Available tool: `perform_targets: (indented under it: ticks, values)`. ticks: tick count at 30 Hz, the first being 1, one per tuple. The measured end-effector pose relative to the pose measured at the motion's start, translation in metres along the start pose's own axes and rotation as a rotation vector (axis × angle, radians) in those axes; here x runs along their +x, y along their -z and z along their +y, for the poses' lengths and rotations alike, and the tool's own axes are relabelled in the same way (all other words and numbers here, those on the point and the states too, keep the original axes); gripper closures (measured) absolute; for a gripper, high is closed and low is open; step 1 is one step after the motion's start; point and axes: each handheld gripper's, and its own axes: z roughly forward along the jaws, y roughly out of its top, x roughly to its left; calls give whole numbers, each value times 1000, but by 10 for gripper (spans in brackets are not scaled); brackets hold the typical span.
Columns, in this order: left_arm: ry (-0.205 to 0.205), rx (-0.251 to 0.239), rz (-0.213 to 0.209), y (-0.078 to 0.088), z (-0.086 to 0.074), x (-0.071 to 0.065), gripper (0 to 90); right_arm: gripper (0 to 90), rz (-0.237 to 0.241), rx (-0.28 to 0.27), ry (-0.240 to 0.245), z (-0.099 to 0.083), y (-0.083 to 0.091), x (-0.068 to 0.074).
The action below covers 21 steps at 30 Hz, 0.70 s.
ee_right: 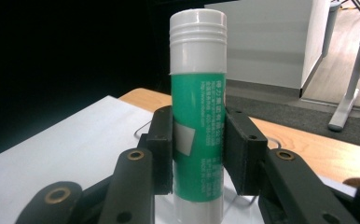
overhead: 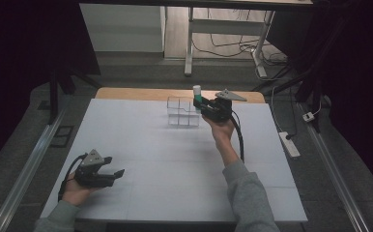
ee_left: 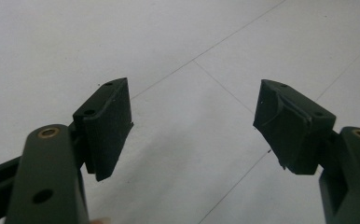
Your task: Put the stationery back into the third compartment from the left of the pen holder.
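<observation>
Right gripper (ee_right: 199,154) is clamped on the green-and-white plastic glue stick (ee_right: 197,116), upright, white ribbed cap on top. Pads bite the green label about mid-body, one each side, so the tube stays vertical and its lower end hangs clear below the jaws. My read: that grip leaves the base free to go down into a slot first.

High view: the same gripper (overhead: 201,105) hangs at the far end of the table with the stick (overhead: 197,94) held just at the right edge of the clear square-celled plastic organiser (overhead: 182,112). I can't tell whether the stick is over a cell or just beside the wall. The organiser's cells are open-topped, so a vertical tube suits them. I'd judge this as the carry-to-drop stage, stick not yet seated.

Left gripper (ee_left: 192,126) has jaws wide apart, nothing between them, just white table sheet (ee_left: 178,56) ahead. In the high view it (overhead: 108,173) sits low at the near-left corner, well apart from the organiser. Looks parked to keep out of the right hand's path.

Next move as I see it: centre the stick over one cell, lower, then release. Risk: the base catches the thin cell wall and tips the light organiser.
</observation>
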Motion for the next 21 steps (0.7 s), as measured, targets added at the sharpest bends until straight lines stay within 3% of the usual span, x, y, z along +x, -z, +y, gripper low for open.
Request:
perform_targets:
  ticks: [12, 21]
  values:
    - [5, 1, -2, 0, -1, 1, 271, 651, -41, -28, -44, -11, -36, -19]
    - [9, 6, -2, -1, -2, 3, 271, 650, -44, -55, -55, -16, -46, -24]
